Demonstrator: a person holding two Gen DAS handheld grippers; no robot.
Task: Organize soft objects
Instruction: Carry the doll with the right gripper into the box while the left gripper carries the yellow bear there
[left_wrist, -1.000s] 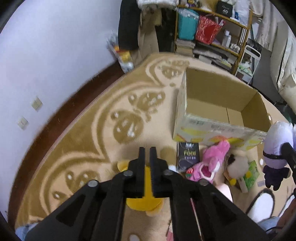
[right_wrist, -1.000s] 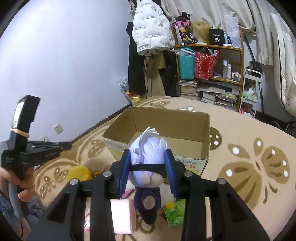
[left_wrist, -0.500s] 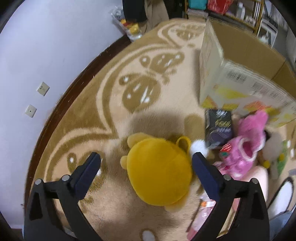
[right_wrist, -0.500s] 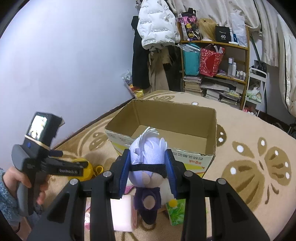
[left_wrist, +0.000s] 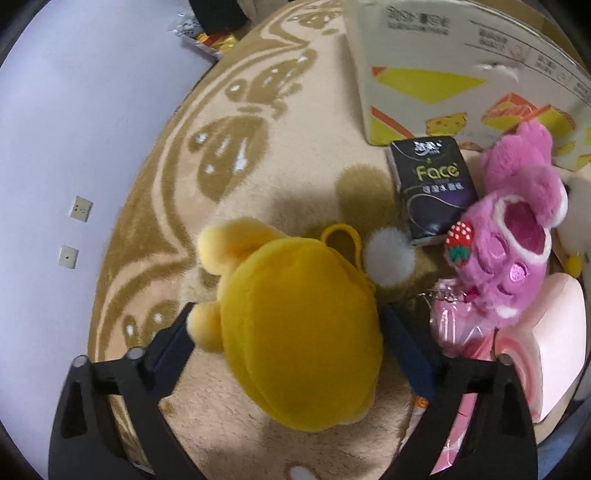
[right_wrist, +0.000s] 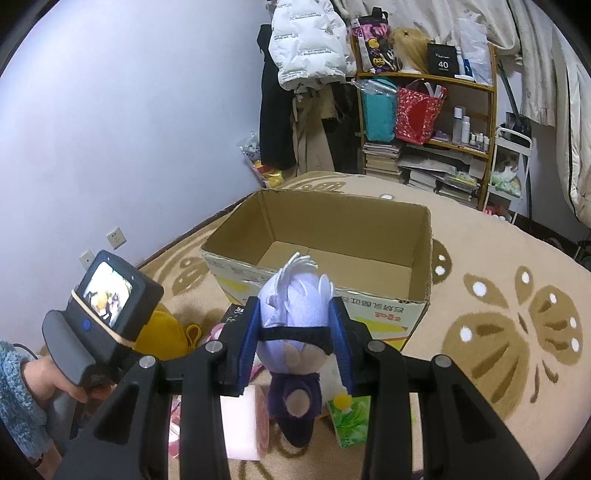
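- The left gripper (left_wrist: 291, 339) is spread wide, one blue-padded finger on either side of a round yellow plush toy (left_wrist: 295, 332) that lies on the patterned beige carpet (left_wrist: 229, 147). Whether the pads actually touch the plush cannot be told.
- A yellow loop and a white pom-pom (left_wrist: 389, 258) sit at the far edge of the yellow plush toy.
- Just beyond the pom-pom lies a black tissue pack (left_wrist: 432, 188) printed with the word "Face".
- To the right of the tissue pack is a fuzzy pink plush toy (left_wrist: 513, 243) with a strawberry on it, resting partly on a pale pink roll (left_wrist: 554, 350).
- A cardboard box (left_wrist: 461, 66) with yellow shapes printed on its side stands right behind the tissue pack and the pink plush.
- The right gripper (right_wrist: 295, 343) is clamped on the head of a doll with pale lavender hair (right_wrist: 291, 325). The doll wears a black blindfold and dark clothes, and is held in the air near the front of the open cardboard box, whose inside shows only bare cardboard floor.
- Below the doll, on the carpet, are the pink roll and a green tissue pack (right_wrist: 351, 419).
- At the left of the right-hand view, a hand (right_wrist: 62, 384) in a fuzzy blue sleeve grips the handle of the other tool, which points down at the yellow plush.
- A cluttered wooden shelf (right_wrist: 428, 122) and hanging coats stand against the far wall.
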